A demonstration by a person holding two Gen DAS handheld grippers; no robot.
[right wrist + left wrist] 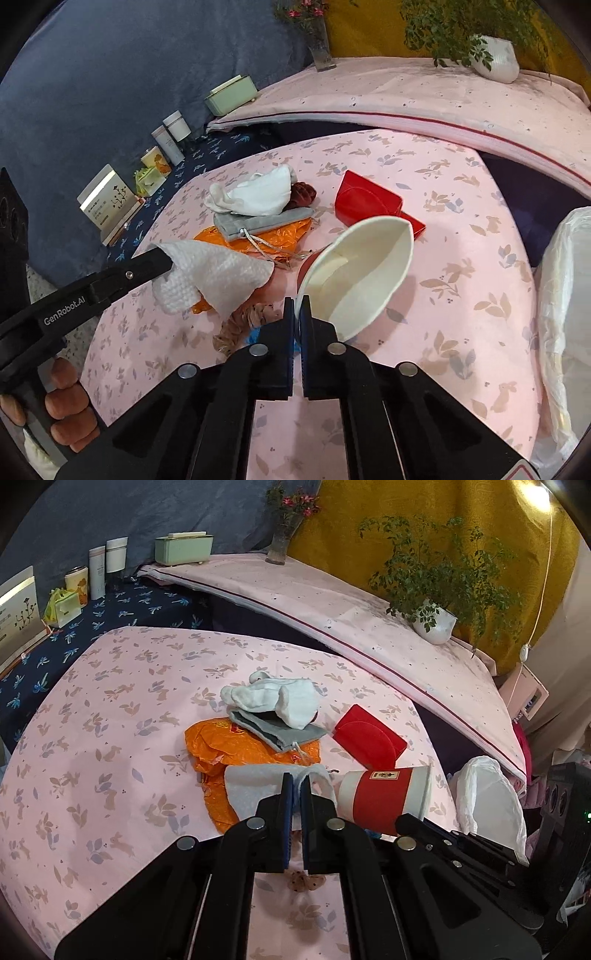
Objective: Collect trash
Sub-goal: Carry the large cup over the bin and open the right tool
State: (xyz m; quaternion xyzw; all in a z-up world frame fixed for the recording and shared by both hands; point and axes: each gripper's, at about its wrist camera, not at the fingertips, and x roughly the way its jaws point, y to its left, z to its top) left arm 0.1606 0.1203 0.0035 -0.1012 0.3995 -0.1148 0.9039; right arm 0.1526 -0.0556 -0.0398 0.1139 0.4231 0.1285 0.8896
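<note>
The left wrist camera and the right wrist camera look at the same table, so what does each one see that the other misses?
Only the left wrist view shows the red band around the paper cup. Only the right wrist view shows the cup's squashed white inside, the dark red crumpled item behind the white cloth, and a person's hand holding the left hand-held gripper. Both show the paper towel, orange bag, grey pouch, red envelope and white bag.

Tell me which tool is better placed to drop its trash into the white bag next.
Right, probably. The right tool grips the paper cup beside the white bag; the left tool, holding the tissue, sits farther away.
</note>
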